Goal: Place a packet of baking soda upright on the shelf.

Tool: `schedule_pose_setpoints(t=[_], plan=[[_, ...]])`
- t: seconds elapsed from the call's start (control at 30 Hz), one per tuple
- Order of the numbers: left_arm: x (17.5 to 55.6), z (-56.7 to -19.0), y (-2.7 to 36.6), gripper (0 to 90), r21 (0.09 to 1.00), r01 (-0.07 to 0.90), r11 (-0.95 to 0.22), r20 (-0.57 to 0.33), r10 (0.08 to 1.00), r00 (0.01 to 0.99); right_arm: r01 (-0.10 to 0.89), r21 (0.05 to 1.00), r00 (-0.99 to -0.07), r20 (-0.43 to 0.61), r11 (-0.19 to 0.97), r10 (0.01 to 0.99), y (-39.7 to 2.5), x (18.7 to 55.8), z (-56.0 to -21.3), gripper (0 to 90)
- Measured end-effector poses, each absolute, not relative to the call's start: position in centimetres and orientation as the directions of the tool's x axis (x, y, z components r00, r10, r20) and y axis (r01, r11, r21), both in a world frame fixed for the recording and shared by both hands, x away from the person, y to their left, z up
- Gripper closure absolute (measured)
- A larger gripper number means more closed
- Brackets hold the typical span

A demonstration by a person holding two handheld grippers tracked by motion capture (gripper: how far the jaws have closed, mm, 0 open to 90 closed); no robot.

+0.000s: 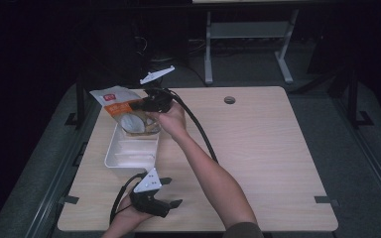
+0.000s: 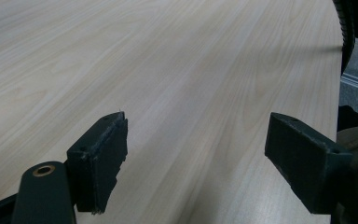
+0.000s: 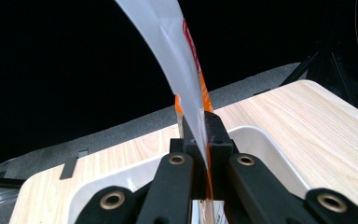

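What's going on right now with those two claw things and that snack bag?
Right gripper shut on the snack bag, held above the white tray. Left gripper open, low over bare table. Nothing in the way.

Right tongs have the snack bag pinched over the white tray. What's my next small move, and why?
Probably lower the right tongs and release. The snack bag hangs, held by its edge, above the white tray, so it looks set to land inside. The left tongs are open and idle over bare table.

Dim room, grey floor [image 1: 327, 129], metal-legged bench [image 1: 248, 29] behind wooden table [image 1: 258, 148].
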State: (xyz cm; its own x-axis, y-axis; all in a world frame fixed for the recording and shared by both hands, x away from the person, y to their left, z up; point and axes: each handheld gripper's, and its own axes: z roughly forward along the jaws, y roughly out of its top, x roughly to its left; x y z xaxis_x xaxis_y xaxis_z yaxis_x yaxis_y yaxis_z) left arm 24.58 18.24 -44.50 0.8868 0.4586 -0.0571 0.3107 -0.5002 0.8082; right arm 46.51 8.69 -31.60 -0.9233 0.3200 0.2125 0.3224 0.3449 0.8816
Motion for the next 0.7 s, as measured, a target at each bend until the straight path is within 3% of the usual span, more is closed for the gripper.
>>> schedule_pose_setpoints(t=[0.7], plan=[[24.6, -44.5, 18.3, 20.7, 0.807, 0.308, -0.503, -0.048, 0.464, 0.885, 0.392, 0.879, -0.901, 0.308, 0.270, 0.305, 10.0, 47.9, -37.0, 89.8]])
